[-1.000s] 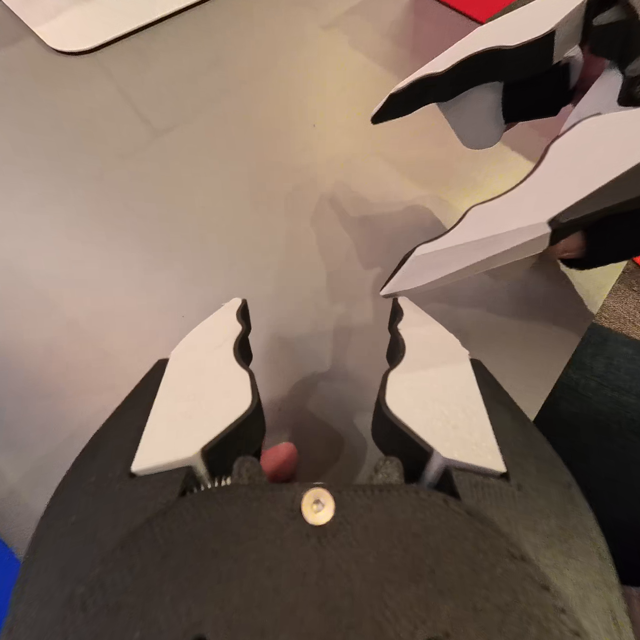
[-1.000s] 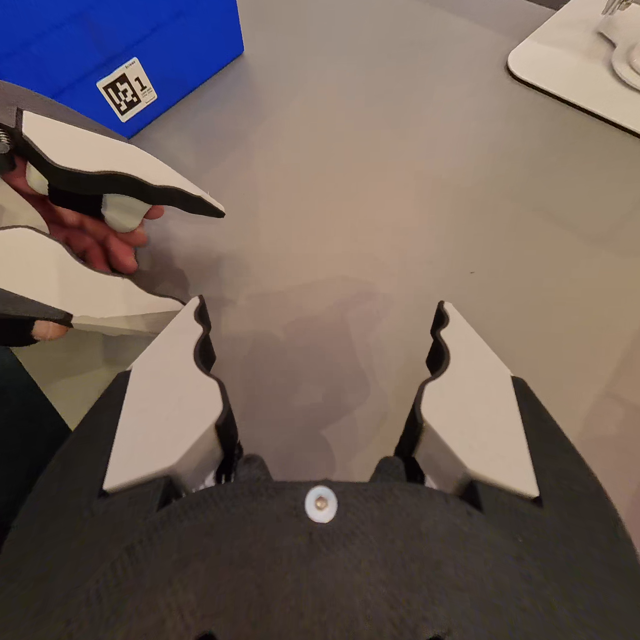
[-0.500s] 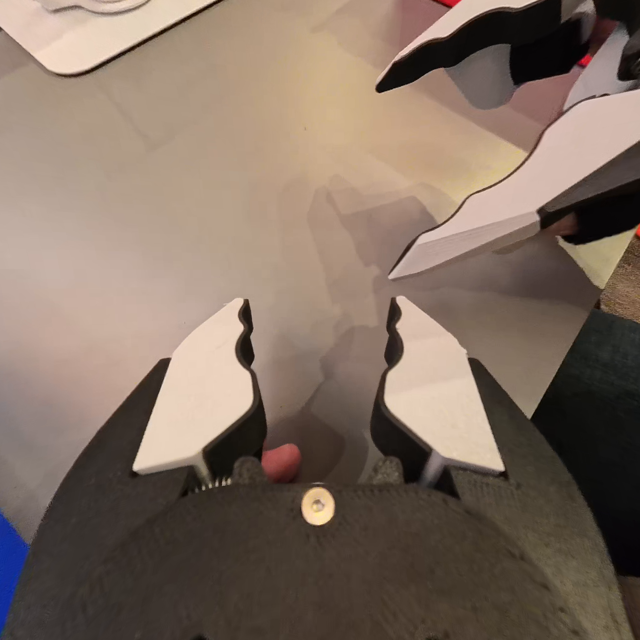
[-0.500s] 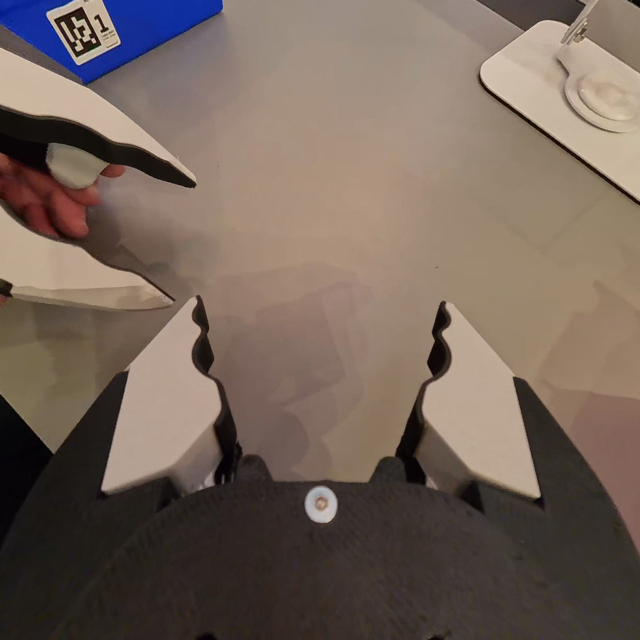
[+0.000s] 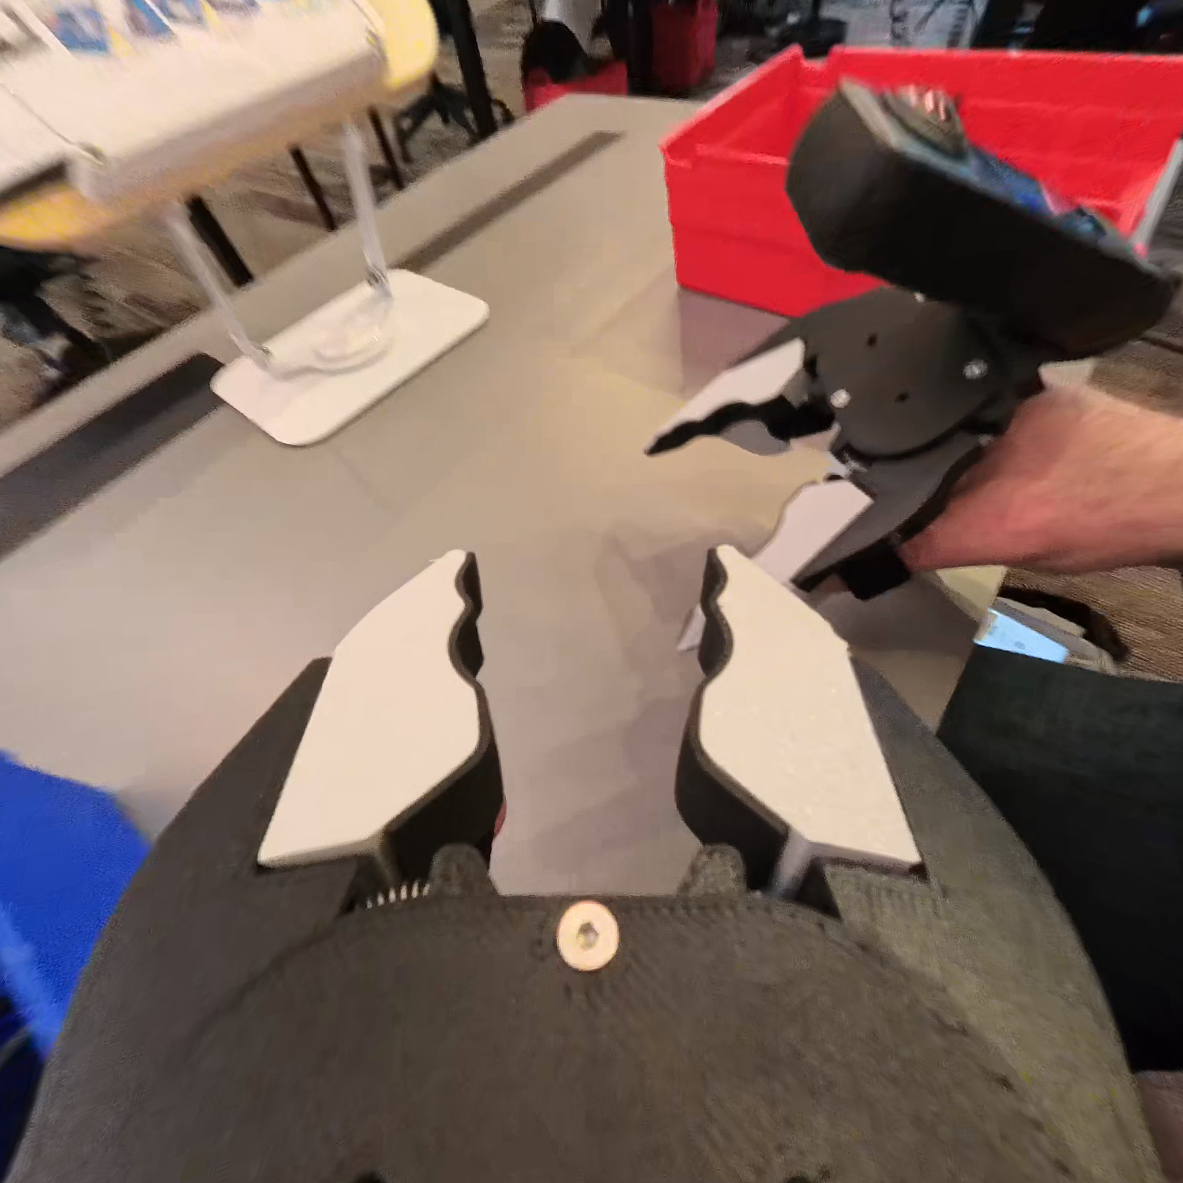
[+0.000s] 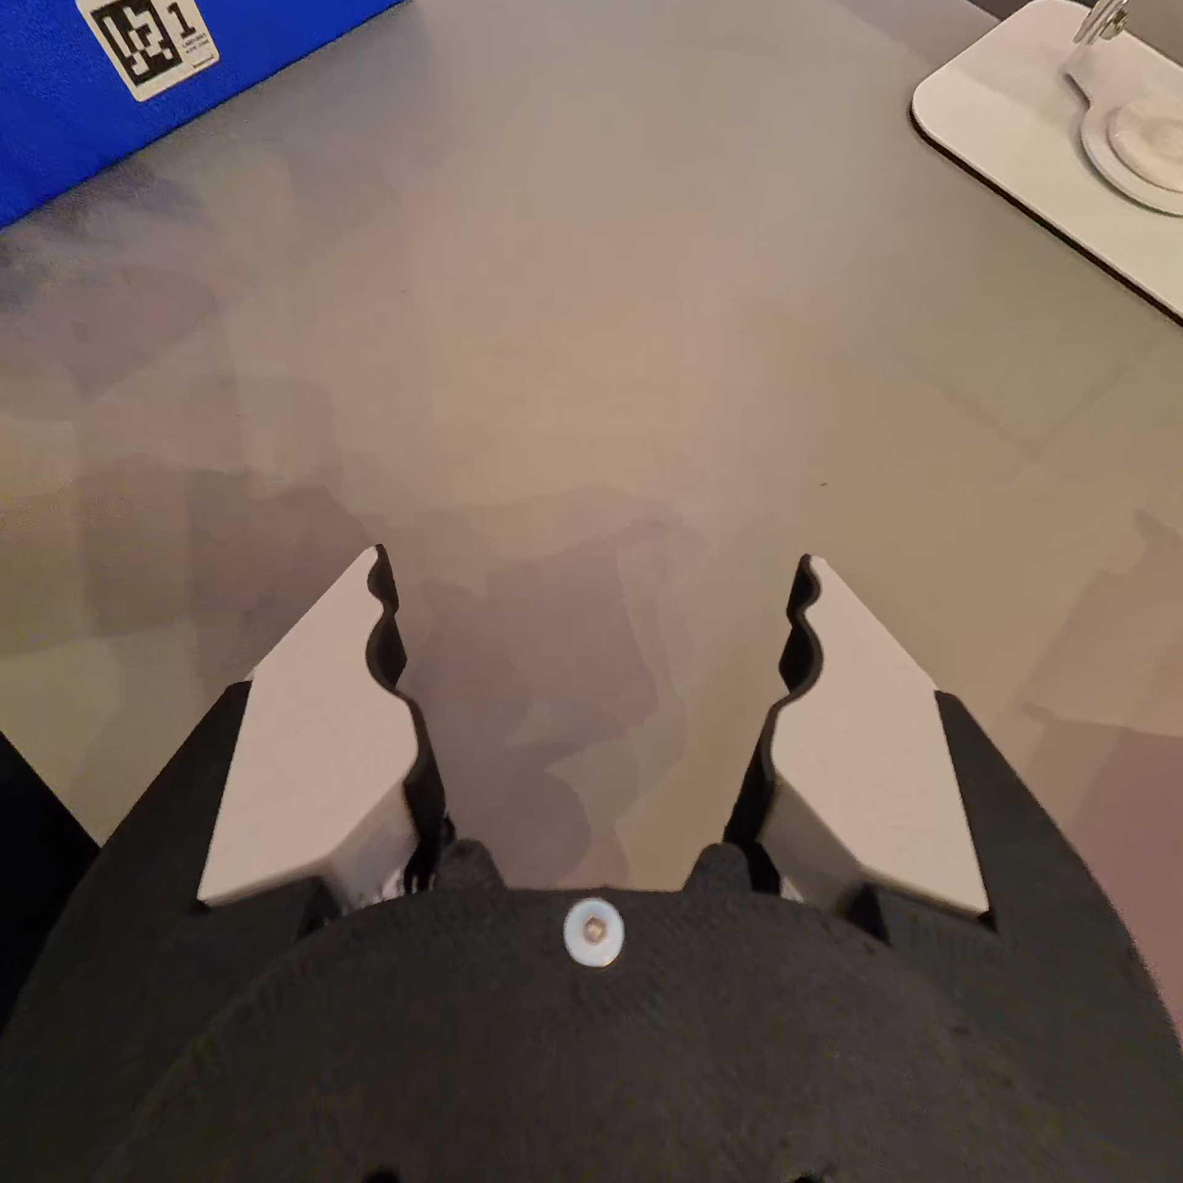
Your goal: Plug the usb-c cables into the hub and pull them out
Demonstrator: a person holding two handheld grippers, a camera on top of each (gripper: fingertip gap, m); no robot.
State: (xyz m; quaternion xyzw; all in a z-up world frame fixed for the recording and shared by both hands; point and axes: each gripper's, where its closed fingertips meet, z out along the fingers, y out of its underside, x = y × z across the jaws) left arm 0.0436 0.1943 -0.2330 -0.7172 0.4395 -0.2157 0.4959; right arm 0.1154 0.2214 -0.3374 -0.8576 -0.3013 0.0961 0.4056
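No hub and no usb-c cable shows in either view. My left gripper (image 5: 592, 563) is open and empty above the grey table (image 5: 448, 512). My right gripper (image 6: 592, 554) is open wide and empty above the same table (image 6: 608, 320). The right gripper also shows in the left wrist view (image 5: 723, 486) at the right, held by a bare hand (image 5: 1056, 486), jaws apart, close to my left gripper's right finger.
A white stand base (image 5: 358, 358) with a clear holder stands on the table at the far left; it also shows in the right wrist view (image 6: 1056, 147). A red bin (image 5: 768, 211) is at the far right. A blue bin (image 6: 77, 109) with a marker sticker is at the left, also in the left wrist view (image 5: 57, 896).
The left gripper has tilted up, so its view now reaches the far table, the red bin and the stand. The left gripper has left the right wrist view. Both stay open.
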